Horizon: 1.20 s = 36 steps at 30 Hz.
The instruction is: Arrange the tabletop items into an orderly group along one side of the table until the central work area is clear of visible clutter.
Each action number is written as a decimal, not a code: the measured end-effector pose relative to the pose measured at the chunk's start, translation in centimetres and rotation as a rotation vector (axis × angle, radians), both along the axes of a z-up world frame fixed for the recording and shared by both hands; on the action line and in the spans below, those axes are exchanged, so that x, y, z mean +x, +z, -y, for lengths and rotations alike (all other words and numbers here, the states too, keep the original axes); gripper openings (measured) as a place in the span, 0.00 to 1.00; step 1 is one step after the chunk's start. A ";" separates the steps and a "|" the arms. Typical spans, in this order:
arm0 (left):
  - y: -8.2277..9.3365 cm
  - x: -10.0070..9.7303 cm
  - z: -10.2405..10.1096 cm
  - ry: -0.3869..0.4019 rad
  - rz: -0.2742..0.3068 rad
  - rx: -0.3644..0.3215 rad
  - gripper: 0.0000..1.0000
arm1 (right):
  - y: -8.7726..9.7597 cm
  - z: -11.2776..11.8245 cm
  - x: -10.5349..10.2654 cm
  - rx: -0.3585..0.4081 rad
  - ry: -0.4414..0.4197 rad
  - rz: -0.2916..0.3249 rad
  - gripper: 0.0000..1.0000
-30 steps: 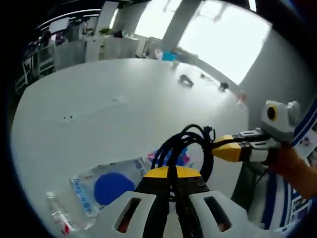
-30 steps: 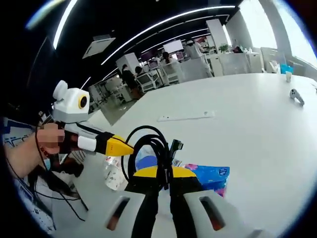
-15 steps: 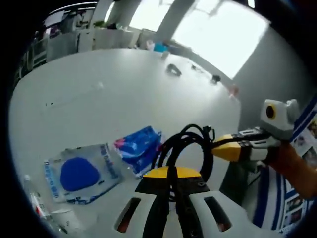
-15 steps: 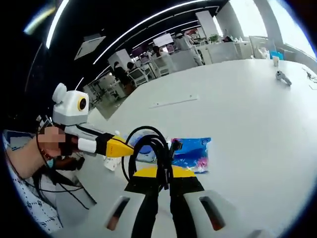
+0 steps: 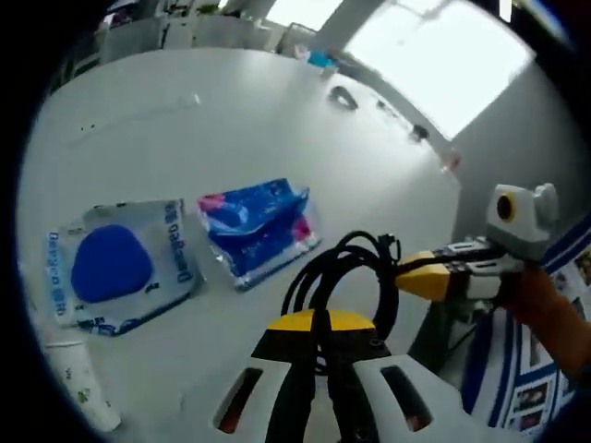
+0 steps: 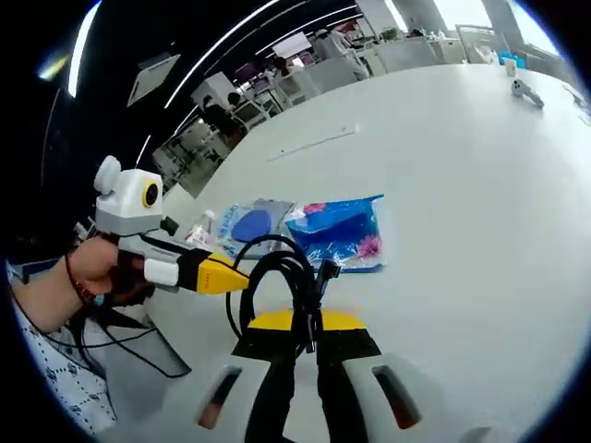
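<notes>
I had the black cable coil (image 5: 337,277) pinched in both closed grippers above the table (image 5: 231,138) near the blue packet (image 5: 259,226); it looked light, floppy, best gripped across bundled loops

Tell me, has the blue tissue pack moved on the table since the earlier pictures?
Cannot tell. The blue tissue pack lies beside the clear pouch as before; the whole left gripper view shifted, so the camera moved.

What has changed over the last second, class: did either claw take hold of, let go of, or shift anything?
Nothing was taken or released. Both claws stay shut on the black cable, one at each side of the coil. The cameras tilted, so more table shows. The blue packet, the pouch with the blue disc and the small bottle lie as before.
</notes>
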State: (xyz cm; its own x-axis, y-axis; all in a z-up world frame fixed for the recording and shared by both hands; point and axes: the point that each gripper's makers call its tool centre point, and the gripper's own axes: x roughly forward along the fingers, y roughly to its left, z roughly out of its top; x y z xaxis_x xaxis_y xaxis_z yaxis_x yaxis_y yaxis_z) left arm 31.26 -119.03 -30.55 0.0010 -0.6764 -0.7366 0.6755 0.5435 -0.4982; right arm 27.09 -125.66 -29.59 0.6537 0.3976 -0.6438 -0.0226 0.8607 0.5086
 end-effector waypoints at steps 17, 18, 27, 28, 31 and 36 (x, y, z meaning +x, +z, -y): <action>-4.8 -0.1 0.3 0.043 -0.101 0.090 0.00 | -4.8 0.5 0.1 0.032 0.063 -0.156 0.05; -4.9 -0.1 0.3 0.048 -0.099 0.088 0.00 | -4.9 0.6 0.2 0.034 0.061 -0.157 0.05; -6.1 -0.3 0.3 0.061 -0.123 0.100 0.00 | -6.1 0.7 -0.1 0.038 0.084 -0.188 0.05; -6.1 -0.2 0.4 0.068 -0.123 0.095 0.00 | -6.1 0.7 -0.1 0.035 0.083 -0.186 0.05; -6.2 -0.2 0.4 0.073 -0.128 0.092 0.00 | -6.2 0.8 -0.1 0.033 0.081 -0.185 0.06; -6.4 -0.2 0.5 0.071 -0.131 0.087 0.00 | -6.7 0.9 -0.1 0.023 0.094 -0.181 0.07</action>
State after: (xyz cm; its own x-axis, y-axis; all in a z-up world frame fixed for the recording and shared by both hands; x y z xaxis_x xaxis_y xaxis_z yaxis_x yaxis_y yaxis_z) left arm 31.09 -119.51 -36.95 -0.0534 -0.6118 -0.7892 0.5665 0.6323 -0.5285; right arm 27.02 -126.52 -36.26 0.4879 0.4671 -0.7374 -0.0089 0.8474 0.5309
